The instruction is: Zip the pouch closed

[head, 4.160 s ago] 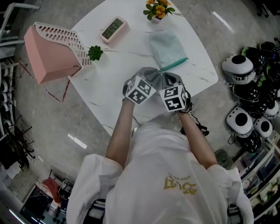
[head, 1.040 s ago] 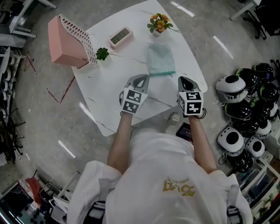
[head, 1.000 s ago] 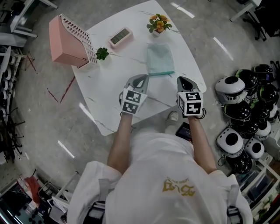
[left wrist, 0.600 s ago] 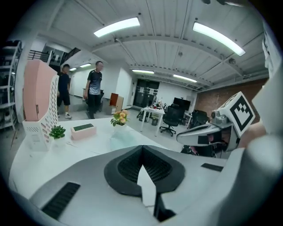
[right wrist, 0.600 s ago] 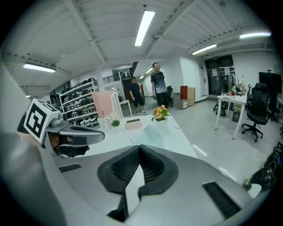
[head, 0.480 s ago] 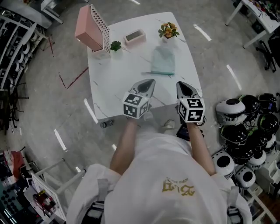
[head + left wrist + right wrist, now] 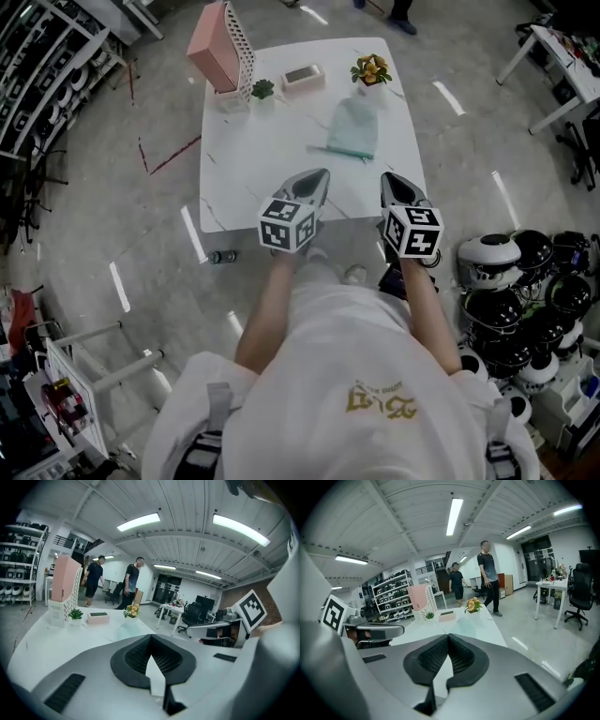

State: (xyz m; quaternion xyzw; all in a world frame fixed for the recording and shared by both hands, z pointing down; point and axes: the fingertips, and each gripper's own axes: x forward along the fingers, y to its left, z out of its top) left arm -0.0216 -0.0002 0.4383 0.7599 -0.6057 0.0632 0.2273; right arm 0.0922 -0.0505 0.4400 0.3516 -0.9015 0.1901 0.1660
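Pouch (image 7: 354,127): pale teal, lying flat on the white worktop (image 7: 262,159), right of centre and toward the far side. A darker teal zip strip runs along its near edge. Too small to tell whether the zip is fully drawn. Nothing touches it.

Left hand-held gripper (image 7: 320,175): over the near part of the worktop, pointing toward the pouch but well apart from it. In the left gripper view the jaws meet at the tips, with nothing between them (image 7: 150,638).

Right hand-held gripper (image 7: 387,178): beside the left one, near the worktop's right near corner. Its jaws are also closed and empty (image 7: 447,637).

Far edge of the worktop, left to right:
- pink file holder (image 7: 221,52)
- small green plant (image 7: 262,89)
- pink clock (image 7: 303,77)
- pot of orange and yellow flowers (image 7: 372,69)

Floor at right: cluster of black and white helmets (image 7: 516,281).

Background of the gripper views: 2 people standing (image 7: 132,581) beyond the worktop.
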